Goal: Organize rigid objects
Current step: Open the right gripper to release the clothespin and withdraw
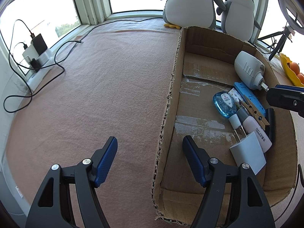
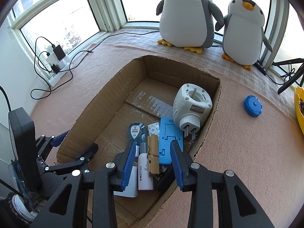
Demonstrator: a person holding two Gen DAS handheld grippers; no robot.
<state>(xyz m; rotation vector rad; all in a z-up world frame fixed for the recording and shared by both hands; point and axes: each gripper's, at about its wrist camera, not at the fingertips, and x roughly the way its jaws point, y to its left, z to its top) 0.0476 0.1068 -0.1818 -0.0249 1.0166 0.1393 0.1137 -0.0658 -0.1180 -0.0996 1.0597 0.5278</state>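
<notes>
Through my left wrist camera, my left gripper [image 1: 150,144] hangs with its fingers [image 1: 106,159] apart and nothing between them; one finger sits over the pink blanket [image 1: 98,72] and the other over the inside of the cardboard box [image 1: 171,87], so the box's torn near wall runs between them. In the box, bunched toward its right side, lie a white plug-in device [image 1: 248,68], a blue plastic tray [image 1: 250,96], a clear blue bottle [image 1: 224,102], a wooden clothespin [image 1: 254,114], a small white bottle [image 1: 256,129] and a white charger cube [image 1: 247,153]. The tip of my right gripper [image 1: 285,96] shows at the right edge, just beside the plug-in device's prongs. Two plush penguins [image 1: 190,3] stand by the window behind the box, and a power strip with chargers [image 1: 38,53] sits at the far left. Through my right wrist camera, my right gripper [image 2: 152,152] hovers over the box's near end with its fingers [image 2: 129,163] apart and gripping nothing; below the gap I see the clothespin [image 2: 153,157] lying on the white bottle [image 2: 145,171], free of both pads. The blue tray [image 2: 169,138] and the plug-in device [image 2: 191,106] lie just beyond. A round blue tape measure [image 2: 253,105] rests on the blanket outside the box, to its right. My left gripper [image 2: 76,148] shows at the left by the box wall.
</notes>
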